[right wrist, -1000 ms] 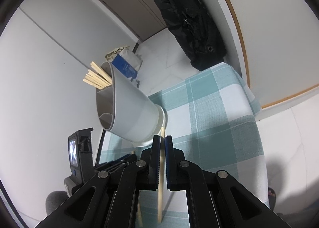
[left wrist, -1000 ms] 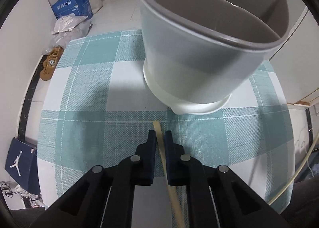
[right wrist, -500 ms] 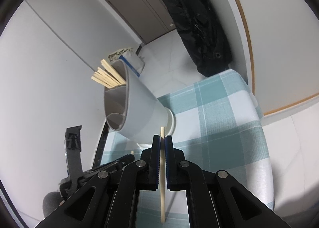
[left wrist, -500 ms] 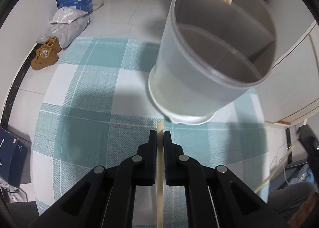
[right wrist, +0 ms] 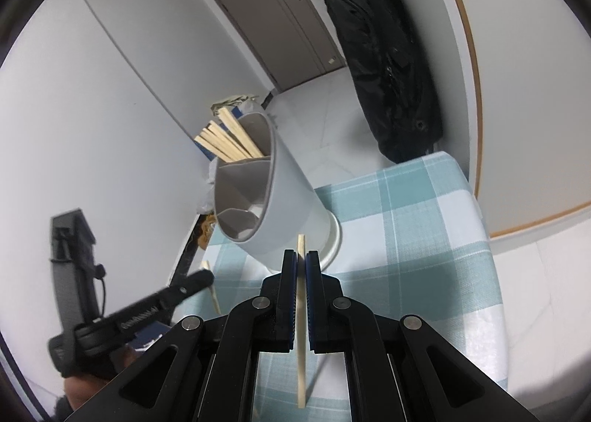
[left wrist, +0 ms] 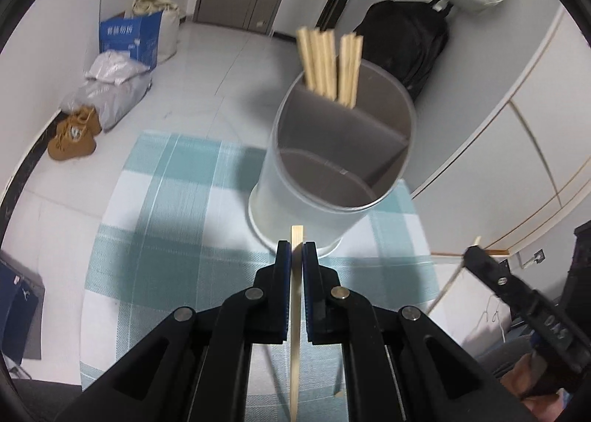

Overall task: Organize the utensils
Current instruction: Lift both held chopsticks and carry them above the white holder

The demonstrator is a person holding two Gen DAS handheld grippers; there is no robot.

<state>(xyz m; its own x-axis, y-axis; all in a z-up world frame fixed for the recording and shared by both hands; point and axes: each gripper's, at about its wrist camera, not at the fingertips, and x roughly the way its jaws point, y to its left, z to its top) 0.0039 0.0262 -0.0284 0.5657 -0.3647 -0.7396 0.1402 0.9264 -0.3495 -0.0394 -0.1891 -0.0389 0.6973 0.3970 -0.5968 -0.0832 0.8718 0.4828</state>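
a grey utensil holder (left wrist: 332, 178) was seen standing on a table covered with a teal-and-white checked cloth (left wrist: 166, 230), near the far edge of the table. the holder was divided inside into compartments, and a bundle of wooden chopsticks (left wrist: 328, 63) was stood upright in the far compartment, while the nearer compartments showed no sticks.

the left gripper (left wrist: 296, 255) was clamped on a single chopstick (left wrist: 295, 329), the jaws drawn narrow with only the stick between them; its upper tip was seen just in front of the holder's base. the right gripper (right wrist: 301, 266) was likewise closed tight on another single chopstick (right wrist: 301, 340), whose tip lay against the view of the holder's lower wall.

in the right wrist view, the left gripper was visible low at the left, held in a hand (right wrist: 79, 390), with its stick crossing the near left edge of the table.

on the floor beyond the table, a blue box (left wrist: 129, 36), grey bags (left wrist: 107, 89), brown shoes (left wrist: 74, 133) and a black backpack (left wrist: 406, 41) were seen.
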